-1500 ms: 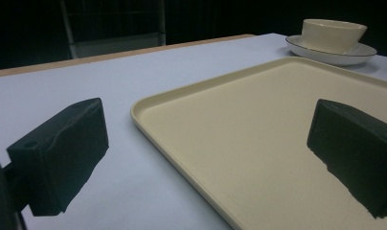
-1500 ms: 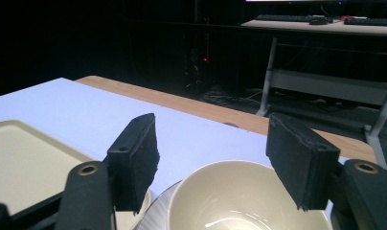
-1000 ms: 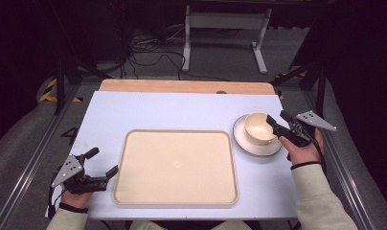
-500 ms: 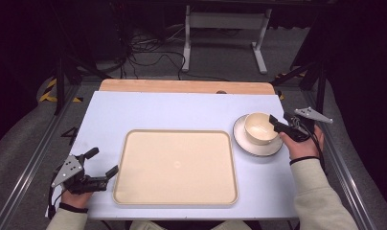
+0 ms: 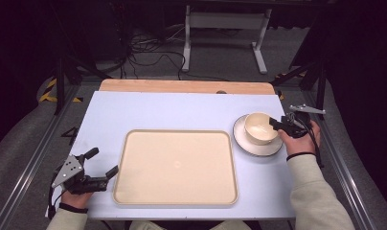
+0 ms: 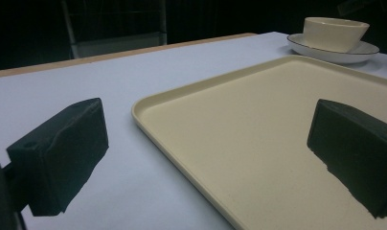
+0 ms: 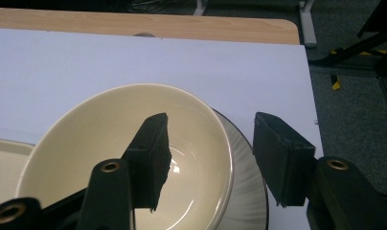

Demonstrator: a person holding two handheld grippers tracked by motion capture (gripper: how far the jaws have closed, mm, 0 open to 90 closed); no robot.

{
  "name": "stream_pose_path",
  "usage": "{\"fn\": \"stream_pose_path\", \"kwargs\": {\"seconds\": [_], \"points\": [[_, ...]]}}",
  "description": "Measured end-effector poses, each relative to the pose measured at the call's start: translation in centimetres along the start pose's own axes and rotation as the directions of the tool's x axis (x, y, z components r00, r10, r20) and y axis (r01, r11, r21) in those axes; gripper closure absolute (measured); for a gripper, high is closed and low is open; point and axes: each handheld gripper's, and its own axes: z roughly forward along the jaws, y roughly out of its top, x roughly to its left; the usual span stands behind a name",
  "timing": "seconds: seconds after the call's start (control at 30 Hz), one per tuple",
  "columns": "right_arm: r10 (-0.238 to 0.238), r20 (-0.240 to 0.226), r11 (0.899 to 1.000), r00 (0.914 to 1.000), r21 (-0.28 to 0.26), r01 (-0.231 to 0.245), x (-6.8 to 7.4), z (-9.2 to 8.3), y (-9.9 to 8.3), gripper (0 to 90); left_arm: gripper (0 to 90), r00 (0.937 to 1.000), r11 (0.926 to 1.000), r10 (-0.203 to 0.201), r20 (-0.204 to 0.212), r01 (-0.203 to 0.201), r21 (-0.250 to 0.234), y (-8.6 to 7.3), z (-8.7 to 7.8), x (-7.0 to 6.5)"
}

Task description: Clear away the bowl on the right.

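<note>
Jaws of the right gripper (image 7: 208,153) straddle the bowl (image 5: 260,127) rim, 1 inside, 1 outside, just been closing but not yet pinching, bowl sitting on saucer (image 5: 244,143) right of tray (image 5: 176,165), so grasp looks imminent; left gripper (image 5: 101,165) gapes idle near tray's left edge.

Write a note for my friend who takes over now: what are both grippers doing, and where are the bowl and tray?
Right gripper: jaws astride the bowl's rim, one inside, one outside, just been closing, not yet pinching.
Left gripper: open, resting on the table beside the tray's left edge.
Bowl sits on its saucer, right of the tray.
Done: rim lined up. Left: probably grip and lift the bowl.
</note>
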Motion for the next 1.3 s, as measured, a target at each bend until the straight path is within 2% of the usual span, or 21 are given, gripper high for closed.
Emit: {"fn": "stream_pose_path", "kwargs": {"seconds": [0.1,0.17,0.2,0.23,0.47,0.53,0.73,0.8,0.83,0.87,1.03,1.07,1.13,1.23,1.3], "points": [[0.021,0.004,0.999,0.9998,0.041,-0.021,-0.3,0.4,0.0,50.6,0.9,1.0,1.0,0.005,0.001,-0.005,-0.001,0.0,0.0,-0.1],[0.022,0.004,0.995,0.9997,0.096,-0.022,-0.5,0.7,0.2,50.6,0.9,1.0,1.0,0.009,0.001,-0.009,0.005,0.0,-0.1,-0.1],[0.027,0.004,0.989,0.9996,0.143,-0.028,-0.6,1.0,0.3,50.6,0.9,0.9999,0.9999,0.011,0.0,-0.011,0.005,0.0,-0.1,-0.2],[0.028,0.001,0.986,0.9996,0.165,-0.028,-0.7,1.2,0.4,50.5,0.9,0.9999,0.9999,0.01,-0.003,-0.01,0.004,-0.1,-0.1,-0.2],[0.04,0.026,0.98,0.9989,0.194,-0.044,-0.7,1.9,0.4,53.3,0.9,0.9999,0.9999,0.012,-0.003,-0.012,0.005,-0.1,-0.1,-0.2],[0.052,0.036,0.973,0.998,0.223,-0.059,-0.7,2.2,0.4,57.2,0.9,0.9999,0.9999,0.012,-0.002,-0.012,0.006,-0.1,-0.1,-0.2],[0.057,0.056,0.949,0.9968,0.308,-0.072,-0.6,3.2,0.6,60.1,0.9,0.9999,0.9999,0.012,-0.001,-0.012,0.005,-0.1,-0.1,-0.2],[0.057,0.055,0.945,0.9969,0.318,-0.072,-0.6,3.3,0.6,60.9,0.9,0.9999,0.9999,0.012,-0.001,-0.012,0.005,-0.1,-0.1,-0.2],[0.069,0.055,0.937,0.9961,0.339,-0.083,-0.6,3.6,0.6,64.8,0.9,0.9999,0.9999,0.012,-0.001,-0.012,0.005,-0.1,-0.1,-0.2],[0.068,0.059,0.933,0.9959,0.349,-0.085,-0.6,3.6,0.6,66.5,0.9,0.9999,0.9999,0.012,-0.001,-0.012,0.005,-0.1,-0.1,-0.2],[0.087,0.053,0.926,0.9948,0.364,-0.101,-0.5,3.7,0.6,80.8,0.9,0.9999,0.9999,0.012,0.0,-0.012,0.005,-0.1,-0.1,-0.2],[0.104,0.056,0.924,0.993,0.363,-0.118,-0.4,3.7,0.7,81.6,0.9,0.9999,0.9999,0.013,-0.001,-0.013,0.005,-0.1,-0.1,-0.2],[0.104,0.065,0.923,0.9925,0.367,-0.12,-0.3,3.7,0.8,81.5,0.9,0.9999,0.9999,0.012,-0.002,-0.012,0.005,-0.1,-0.1,-0.2],[0.142,0.076,0.912,0.9869,0.378,-0.161,-0.2,3.7,0.9,82.8,0.9,0.9999,0.9999,0.012,0.0,-0.012,0.005,-0.1,-0.1,-0.2],[0.152,0.082,0.908,0.9851,0.382,-0.171,-0.2,3.7,0.9,83.1,0.9,0.9999,0.9999,0.012,0.0,-0.012,0.005,-0.1,-0.1,-0.2]]}}
